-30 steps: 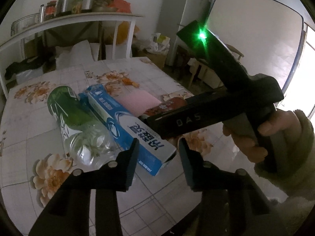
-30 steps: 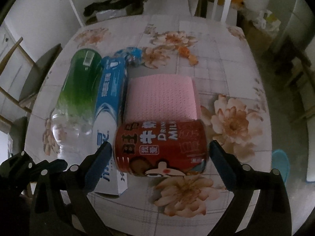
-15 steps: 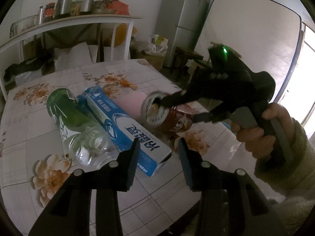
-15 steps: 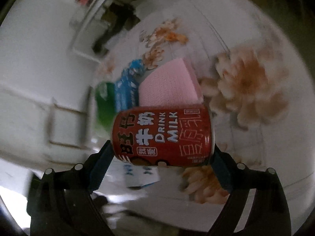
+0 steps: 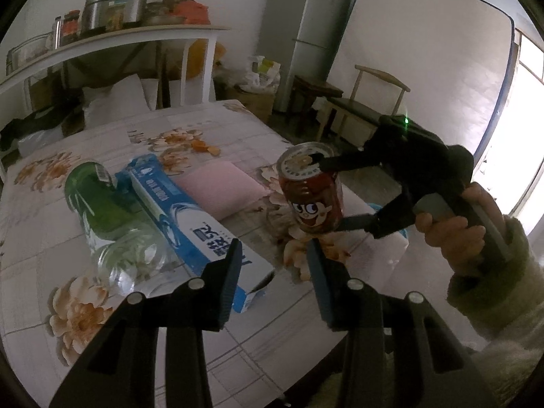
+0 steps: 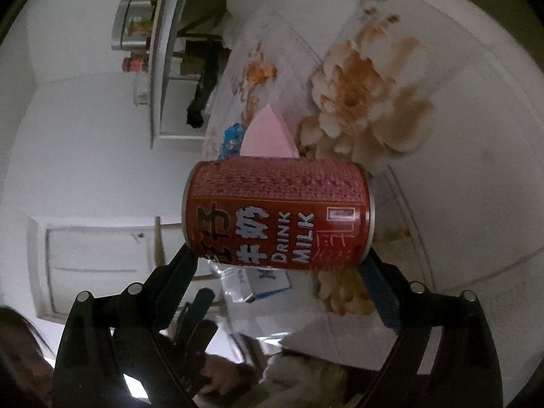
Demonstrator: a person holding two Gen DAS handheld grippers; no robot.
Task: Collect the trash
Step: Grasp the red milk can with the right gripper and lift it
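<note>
The right claw (image 5: 331, 197) now pinches the can (image 5: 311, 190) end to end, seemingly lifted off the desk (image 5: 238, 125); the left claw (image 5: 273, 278) hangs half-spread, empty.

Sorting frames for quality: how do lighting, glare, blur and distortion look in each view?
Left wrist: dim room, blown-out window at right, fisheye bending, red can sharp. Right wrist: rolled view, can sharp, floral tablecloth soft and washed out.

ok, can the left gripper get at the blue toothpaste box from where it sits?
Probably yes. The left gripper is empty with jaws apart, and the toothpaste box has its near end just ahead of the left jaw. The right gripper holds the milk can off to the side.
</note>
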